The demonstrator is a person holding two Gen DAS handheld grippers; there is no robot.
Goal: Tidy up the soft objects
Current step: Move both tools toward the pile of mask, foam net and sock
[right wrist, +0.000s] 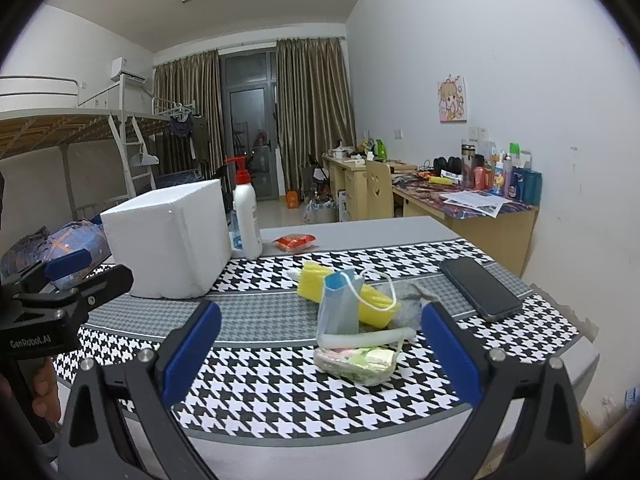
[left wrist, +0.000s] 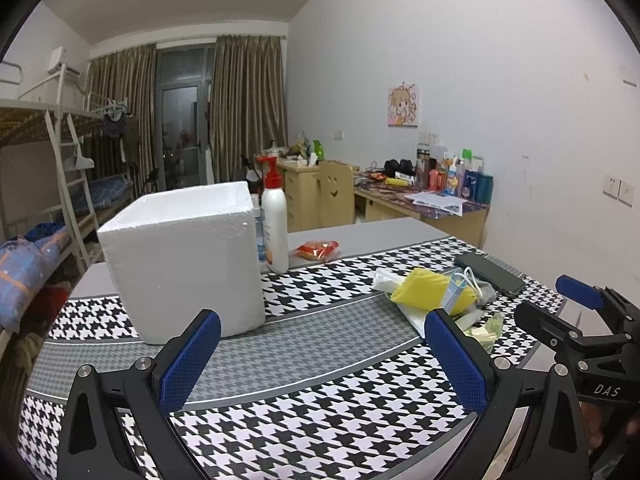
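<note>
Both the left gripper [left wrist: 322, 358] and the right gripper [right wrist: 320, 354] hover with jaws spread wide, grasping nothing. Just ahead of the right one, on the houndstooth tablecloth [right wrist: 280, 384], lies a heap of soft things: a clear packet [right wrist: 356, 362] whose contents are hard to make out, a blue face mask [right wrist: 340, 304] and a yellow sponge [right wrist: 344, 294]. Beyond stand a smartphone [right wrist: 480, 288], a white foam box [right wrist: 168, 240], a pump bottle [right wrist: 246, 218] and a red snack packet [right wrist: 296, 242].

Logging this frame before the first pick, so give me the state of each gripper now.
Left gripper: open, holding nothing, above the houndstooth cloth.
Right gripper: open, holding nothing, facing the pile of soft items.
</note>
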